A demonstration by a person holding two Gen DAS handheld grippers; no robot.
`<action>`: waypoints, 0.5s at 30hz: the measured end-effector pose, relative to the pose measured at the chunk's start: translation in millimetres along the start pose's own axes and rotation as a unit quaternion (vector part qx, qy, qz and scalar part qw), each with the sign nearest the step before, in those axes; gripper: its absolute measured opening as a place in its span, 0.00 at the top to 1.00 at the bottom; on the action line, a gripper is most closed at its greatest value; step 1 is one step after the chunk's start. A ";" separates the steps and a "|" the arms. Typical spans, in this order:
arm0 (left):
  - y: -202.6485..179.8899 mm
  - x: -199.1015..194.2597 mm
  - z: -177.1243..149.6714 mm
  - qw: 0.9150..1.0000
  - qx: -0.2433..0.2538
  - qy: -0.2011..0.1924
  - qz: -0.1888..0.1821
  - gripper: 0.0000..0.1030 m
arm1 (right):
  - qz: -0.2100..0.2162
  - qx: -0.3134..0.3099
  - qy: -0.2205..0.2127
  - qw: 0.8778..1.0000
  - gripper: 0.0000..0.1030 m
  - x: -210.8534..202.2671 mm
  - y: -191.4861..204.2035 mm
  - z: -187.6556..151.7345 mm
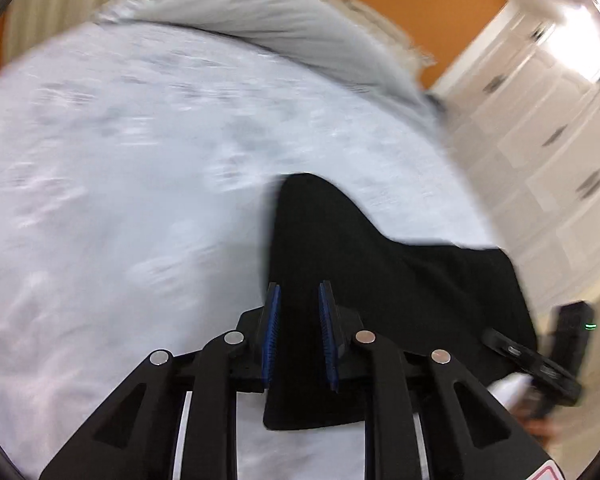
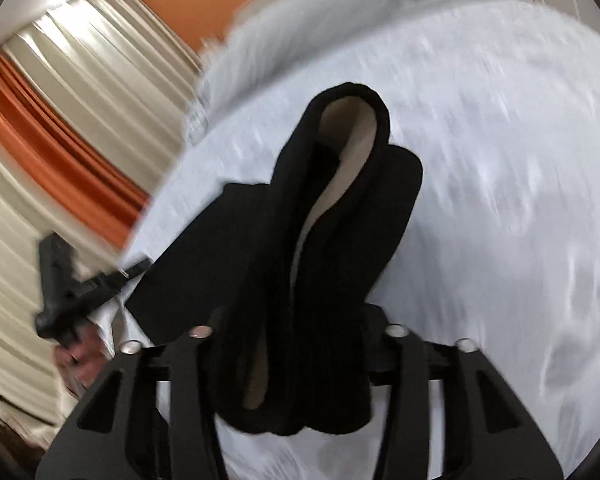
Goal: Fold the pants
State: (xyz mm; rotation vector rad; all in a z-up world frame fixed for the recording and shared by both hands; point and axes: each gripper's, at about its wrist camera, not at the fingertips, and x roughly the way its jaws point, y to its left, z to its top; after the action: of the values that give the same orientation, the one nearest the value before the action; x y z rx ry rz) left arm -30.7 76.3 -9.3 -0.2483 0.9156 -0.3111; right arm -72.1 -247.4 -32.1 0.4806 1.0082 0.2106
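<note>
Black pants [image 1: 360,260] with a pale lining lie partly on the white bed [image 1: 120,160]. In the left wrist view my left gripper [image 1: 299,304] has its blue pads [image 1: 271,320] a narrow gap apart, and black cloth fills that gap and runs back under the tool. The right gripper [image 1: 496,338] shows at the cloth's far right edge. In the right wrist view my right gripper [image 2: 292,320] is closed on a thick folded bundle of the pants [image 2: 352,184], which hides its fingertips and hangs toward the camera. At the cloth's left corner sits the left gripper [image 2: 136,270], held by a hand [image 2: 76,356].
A grey duvet and pillows [image 1: 240,12] are heaped at the head of the bed, against an orange wall. White cupboards [image 1: 540,120] stand beside the bed on one side, cream and orange curtains [image 2: 60,120] on the other. White sheet [image 2: 500,200] spreads around the pants.
</note>
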 end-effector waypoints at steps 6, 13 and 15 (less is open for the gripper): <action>-17.4 -16.7 -9.6 0.996 0.045 -0.035 0.068 0.40 | -0.053 0.007 -0.140 0.989 0.33 -68.4 11.2 13.0; -87.3 13.3 21.4 0.990 0.113 -0.063 0.050 0.32 | -0.040 -0.085 -0.043 0.995 0.75 4.8 51.0 57.2; -96.8 56.3 23.6 0.987 0.131 -0.027 0.090 0.32 | -0.100 -0.090 -0.027 0.991 0.84 35.6 31.2 60.4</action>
State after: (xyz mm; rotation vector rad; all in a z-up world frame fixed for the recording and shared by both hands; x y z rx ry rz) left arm 5.2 -32.3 -4.0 0.0679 0.8272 -0.2516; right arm -0.5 -223.7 -17.5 0.2178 0.9668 0.1068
